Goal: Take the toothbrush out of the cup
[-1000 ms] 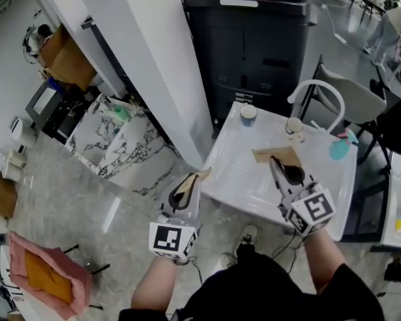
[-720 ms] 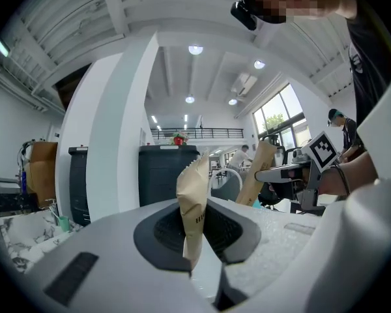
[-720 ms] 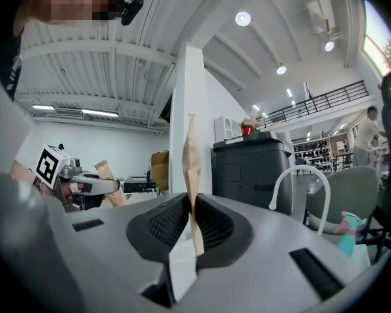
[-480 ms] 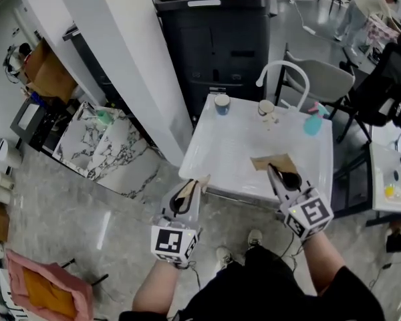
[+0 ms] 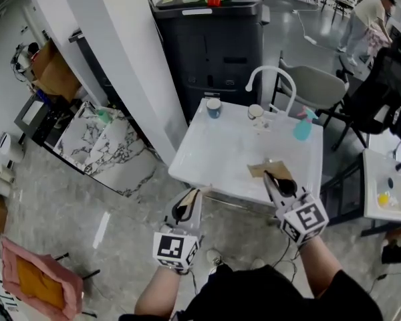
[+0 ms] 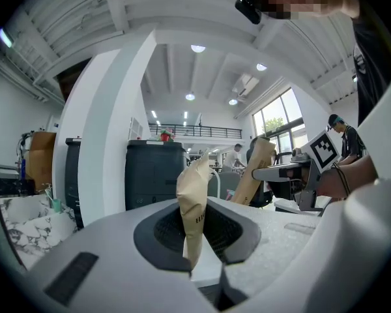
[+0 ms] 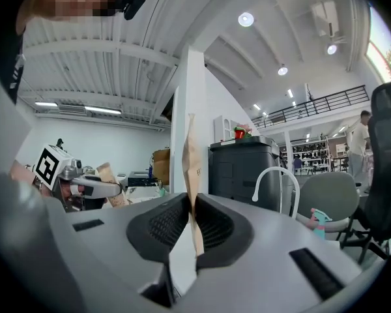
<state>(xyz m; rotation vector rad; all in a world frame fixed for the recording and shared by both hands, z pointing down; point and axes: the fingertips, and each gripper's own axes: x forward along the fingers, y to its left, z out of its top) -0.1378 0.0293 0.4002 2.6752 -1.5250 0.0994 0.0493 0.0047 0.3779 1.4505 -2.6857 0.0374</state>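
Marble slabs (image 5: 107, 142) lay at our far left, beside a white pillar (image 5: 127, 59). Next came our left gripper (image 5: 190, 199), held level at the near edge of the white table (image 5: 220, 159), close to its left corner. Its jaws were closed on a crumpled brown paper strip (image 6: 194, 197), which stood up between the pads in the left gripper view. Behind the table stood a black cabinet (image 5: 217, 45). At the table's far edge sat a dark blue cup (image 5: 214, 107) and, to its right, a pale cup (image 5: 256, 112), both well apart from either gripper. The toothbrush was too small for us to make out, so we could not tell which cup held it. Our right gripper (image 5: 273, 179) reached over the table's near edge. Its jaws were pinched on a flat brown paper sheet (image 5: 266, 169), which showed edge-on in the right gripper view. Farther right, a teal spray bottle (image 5: 302, 127) stood near the table's far right corner, with a white-framed chair (image 5: 301, 85) behind it.
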